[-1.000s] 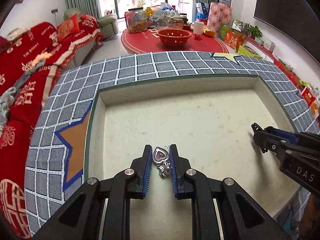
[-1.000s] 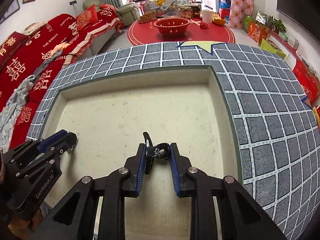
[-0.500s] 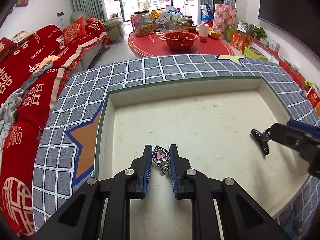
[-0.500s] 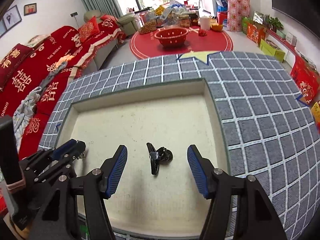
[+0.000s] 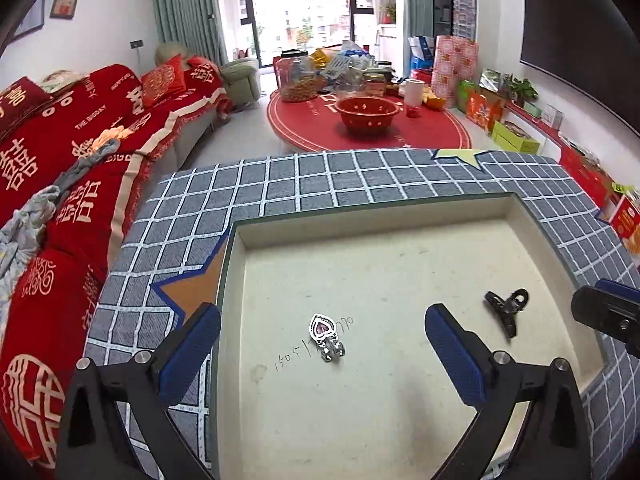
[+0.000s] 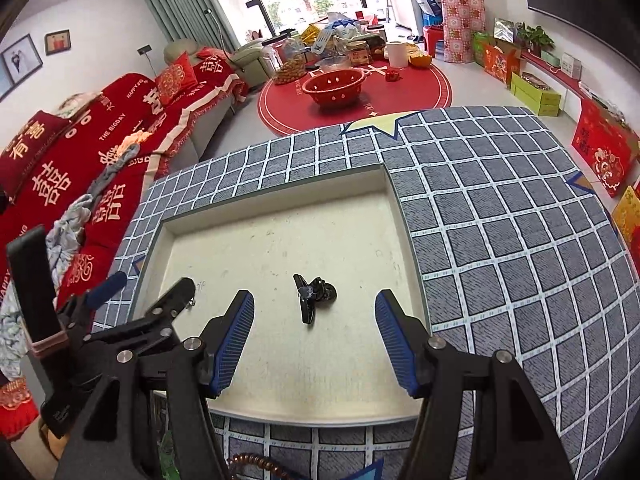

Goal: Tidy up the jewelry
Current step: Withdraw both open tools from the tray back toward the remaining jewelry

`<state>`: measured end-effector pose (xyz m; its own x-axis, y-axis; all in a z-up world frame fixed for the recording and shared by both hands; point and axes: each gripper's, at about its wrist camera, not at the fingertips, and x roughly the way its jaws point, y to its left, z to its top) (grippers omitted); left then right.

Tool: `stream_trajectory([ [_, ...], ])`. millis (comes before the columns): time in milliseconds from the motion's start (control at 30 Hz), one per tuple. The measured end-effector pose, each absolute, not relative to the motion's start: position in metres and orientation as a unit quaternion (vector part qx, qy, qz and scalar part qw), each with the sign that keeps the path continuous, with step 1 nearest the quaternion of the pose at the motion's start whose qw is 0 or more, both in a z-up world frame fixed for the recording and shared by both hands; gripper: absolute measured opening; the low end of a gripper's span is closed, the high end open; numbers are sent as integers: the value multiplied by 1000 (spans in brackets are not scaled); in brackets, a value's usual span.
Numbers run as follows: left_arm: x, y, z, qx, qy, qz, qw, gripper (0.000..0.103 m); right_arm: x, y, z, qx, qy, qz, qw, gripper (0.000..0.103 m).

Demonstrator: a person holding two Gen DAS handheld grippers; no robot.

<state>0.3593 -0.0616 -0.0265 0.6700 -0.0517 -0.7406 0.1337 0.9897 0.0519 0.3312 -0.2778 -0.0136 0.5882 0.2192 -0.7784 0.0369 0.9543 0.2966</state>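
Note:
A shallow cream tray (image 5: 400, 224) lies on the grey checked table. A silver heart-shaped pendant (image 5: 325, 334) with a pink stone lies on the tray floor, just ahead of my open left gripper (image 5: 320, 354). A black hair clip (image 5: 506, 308) lies to its right; in the right wrist view the clip (image 6: 313, 295) lies just ahead of my open right gripper (image 6: 314, 334). Both grippers are empty and raised above the tray. The left gripper's fingers (image 6: 180, 290) show at the left in the right wrist view and hide most of the pendant there.
The grey checked cloth (image 6: 500, 240) covers the table around the tray. A red sofa (image 5: 60, 152) stands to the left. A round red table (image 5: 368, 128) with a red bowl and jars stands beyond. Brown beads (image 6: 256, 462) show at the near edge.
Both grippers have opened and pulled back and up. The left let the pendant down onto the tray; the right let go of the black clip half a second earlier.

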Motion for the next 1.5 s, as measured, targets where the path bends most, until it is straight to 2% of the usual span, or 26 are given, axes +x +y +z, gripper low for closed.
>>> stream_trajectory([
  [67,356,-61,-20,51,404,-54,912,103,326,-280,-11,142,449,49,881,67],
  [167,343,-57,-10,51,392,-51,917,103,317,-283,-5,153,446,53,880,81],
  [267,326,-50,-1,50,387,-63,919,103,303,-285,4,159,432,57,886,84],
  [333,314,-43,2,45,388,-65,918,103,292,-287,11,166,422,64,889,103],
  [567,265,-18,14,39,379,-77,922,103,249,-291,37,173,385,81,903,103],
  [900,210,7,0,-13,405,-68,912,103,195,-300,44,173,399,81,897,103],
  [1500,176,-9,-48,-36,465,-36,884,103,150,-314,-19,128,467,33,874,103],
])
